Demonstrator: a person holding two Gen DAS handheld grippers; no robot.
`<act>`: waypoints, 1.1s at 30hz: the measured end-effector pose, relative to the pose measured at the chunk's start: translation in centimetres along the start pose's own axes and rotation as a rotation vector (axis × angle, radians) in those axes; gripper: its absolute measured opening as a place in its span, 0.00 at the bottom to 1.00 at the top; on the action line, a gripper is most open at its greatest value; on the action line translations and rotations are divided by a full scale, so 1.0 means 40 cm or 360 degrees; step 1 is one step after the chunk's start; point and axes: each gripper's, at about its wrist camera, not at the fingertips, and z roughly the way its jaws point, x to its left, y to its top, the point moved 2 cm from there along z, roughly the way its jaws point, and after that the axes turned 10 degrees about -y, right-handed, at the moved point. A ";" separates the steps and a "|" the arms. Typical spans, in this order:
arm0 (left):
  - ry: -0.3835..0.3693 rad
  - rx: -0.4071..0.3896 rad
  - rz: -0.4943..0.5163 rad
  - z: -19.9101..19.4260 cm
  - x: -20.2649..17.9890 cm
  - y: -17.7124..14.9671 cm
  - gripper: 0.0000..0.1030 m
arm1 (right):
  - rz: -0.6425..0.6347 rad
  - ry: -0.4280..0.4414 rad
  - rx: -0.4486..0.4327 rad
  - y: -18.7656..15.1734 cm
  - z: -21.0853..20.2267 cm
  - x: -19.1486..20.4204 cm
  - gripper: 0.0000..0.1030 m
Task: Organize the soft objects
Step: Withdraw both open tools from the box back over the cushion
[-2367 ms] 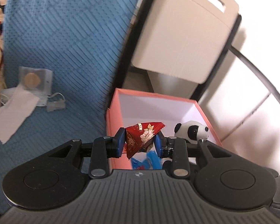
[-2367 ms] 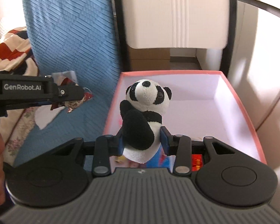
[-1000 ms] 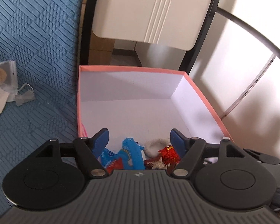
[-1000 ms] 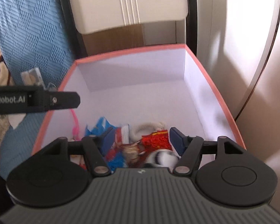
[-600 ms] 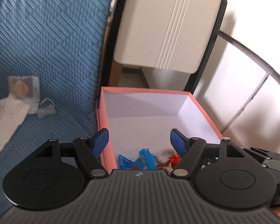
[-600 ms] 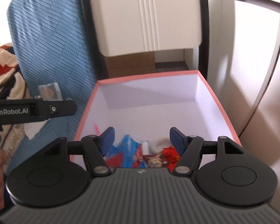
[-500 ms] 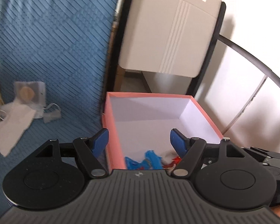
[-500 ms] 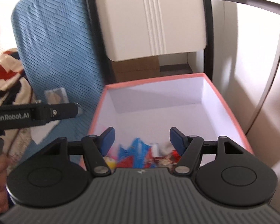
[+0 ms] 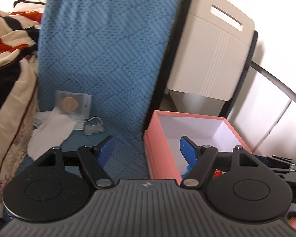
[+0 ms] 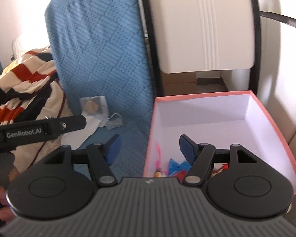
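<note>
A pink box (image 9: 161,150) with a white inside stands on the blue quilted cover, also in the right wrist view (image 10: 274,126). Small soft items lie at its near end: a blue one (image 10: 176,165), a pink strand (image 10: 157,150) and a red packet (image 10: 220,167). My left gripper (image 9: 147,148) is open and empty, straddling the box's left wall. My right gripper (image 10: 149,147) is open and empty, also over the left wall. The left gripper's finger (image 10: 49,128) shows at the left of the right wrist view.
A clear packet with a tan disc (image 9: 73,103), white tissue (image 9: 51,130) and a small tag (image 9: 93,127) lie on the blue cover (image 9: 108,59). A striped blanket (image 9: 7,45) is at the left. A beige chair back (image 9: 213,59) stands behind the box.
Both grippers dropped their items, the red packet and the panda, into the box and opened. Both have since pulled back and swung left, away from the box's middle.
</note>
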 end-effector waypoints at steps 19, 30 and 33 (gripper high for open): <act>0.0130 -0.0039 -0.0063 -0.109 0.130 -0.074 0.75 | -0.0134 0.0114 0.0113 -0.100 0.041 0.141 0.66; 0.0191 -0.0034 -0.0063 -0.123 0.171 -0.145 0.75 | -0.0148 0.0144 0.0142 -0.155 0.063 0.152 0.66; 0.0181 -0.0046 -0.0040 -0.119 0.171 -0.155 0.78 | -0.0146 0.0147 0.0138 -0.156 0.062 0.151 0.66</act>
